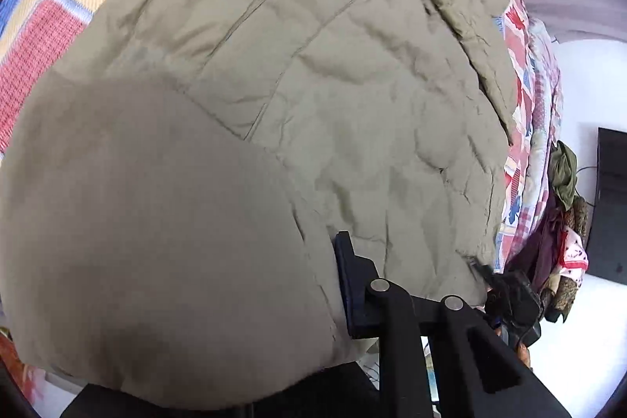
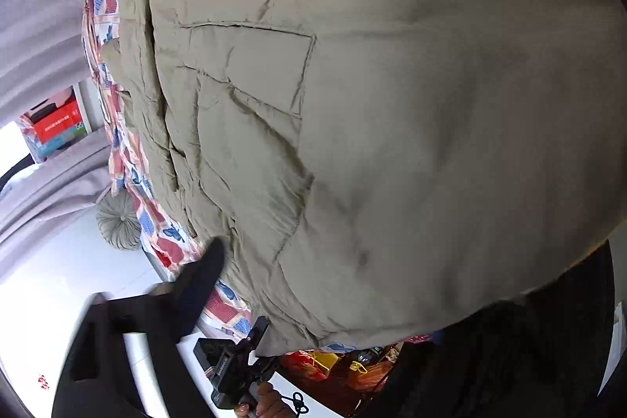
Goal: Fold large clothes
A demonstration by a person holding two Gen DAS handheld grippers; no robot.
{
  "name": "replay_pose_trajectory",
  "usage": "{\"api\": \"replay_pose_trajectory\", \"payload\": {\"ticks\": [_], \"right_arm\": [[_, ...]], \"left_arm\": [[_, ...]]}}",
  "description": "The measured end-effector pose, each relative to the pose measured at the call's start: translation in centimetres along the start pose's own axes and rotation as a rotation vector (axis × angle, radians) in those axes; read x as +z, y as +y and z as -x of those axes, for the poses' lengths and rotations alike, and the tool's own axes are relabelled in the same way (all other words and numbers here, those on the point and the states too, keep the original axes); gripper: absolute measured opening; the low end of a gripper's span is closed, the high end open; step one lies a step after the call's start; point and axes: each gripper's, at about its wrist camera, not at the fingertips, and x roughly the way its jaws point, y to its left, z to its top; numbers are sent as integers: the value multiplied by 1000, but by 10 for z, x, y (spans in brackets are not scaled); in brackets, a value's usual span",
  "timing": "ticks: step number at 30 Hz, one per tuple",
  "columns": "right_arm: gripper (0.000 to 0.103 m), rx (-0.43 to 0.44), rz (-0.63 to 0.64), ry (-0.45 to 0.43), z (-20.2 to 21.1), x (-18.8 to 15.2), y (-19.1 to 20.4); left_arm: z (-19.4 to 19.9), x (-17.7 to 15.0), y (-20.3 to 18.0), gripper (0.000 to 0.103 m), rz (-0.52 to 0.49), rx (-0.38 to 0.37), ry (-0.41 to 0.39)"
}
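A khaki padded jacket [image 1: 313, 85] lies spread on a bed and fills both views. A puffed fold of it bulges close to each camera. My left gripper [image 1: 313, 249] is shut on the near hem: one black finger [image 1: 347, 261] presses against the fold, and cloth covers the other. The right wrist view shows this gripper [image 2: 250, 343] from outside, at the jacket's edge [image 2: 282, 332], with a hand below it. Of my right gripper [image 2: 313, 253] only one blurred finger [image 2: 207, 273] shows, its tip at the jacket's edge. The other finger is under cloth. Whether its pads press is unclear.
A bedsheet [image 1: 47, 38] patterned in red, blue and yellow lies under the jacket. Grey curtains [image 2: 47, 26] hang beyond the bed. A round grey cushion [image 2: 119, 222] sits on the white floor. Clothes [image 1: 564, 214] are heaped beside the bed, near a dark panel [image 1: 611, 202].
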Motion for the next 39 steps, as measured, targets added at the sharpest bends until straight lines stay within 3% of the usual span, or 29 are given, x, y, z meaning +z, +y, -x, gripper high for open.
{"api": "replay_pose_trajectory", "payload": {"ticks": [1, 3, 4, 9, 16, 24, 31, 36, 39], "right_arm": [[34, -8, -1, -1, 0, 0, 0], [17, -28, 23, -10, 3, 0, 4], [15, -32, 45, -14, 5, -1, 8], [12, -28, 195, -41, 24, -5, 49], [12, -46, 499, -130, 52, -6, 153], [12, -48, 773, -229, 64, 11, 276], [12, -116, 928, -286, 28, 53, 367], [12, -156, 915, -303, -21, 102, 385], [12, -192, 871, -310, -54, 133, 380]], "left_arm": [[4, 2, -1, 14, -10, 3, -6], [14, 6, -9, 14, -34, -3, -23], [19, 6, -14, 14, -46, -9, -33], [56, 22, -37, 14, -112, -52, -110], [110, 66, -88, 14, -229, -101, -283], [150, 149, -158, 14, -369, -104, -465], [119, 235, -187, 14, -425, 5, -544], [60, 295, -187, 14, -391, 109, -533], [25, 315, -180, 14, -365, 158, -511]]}}
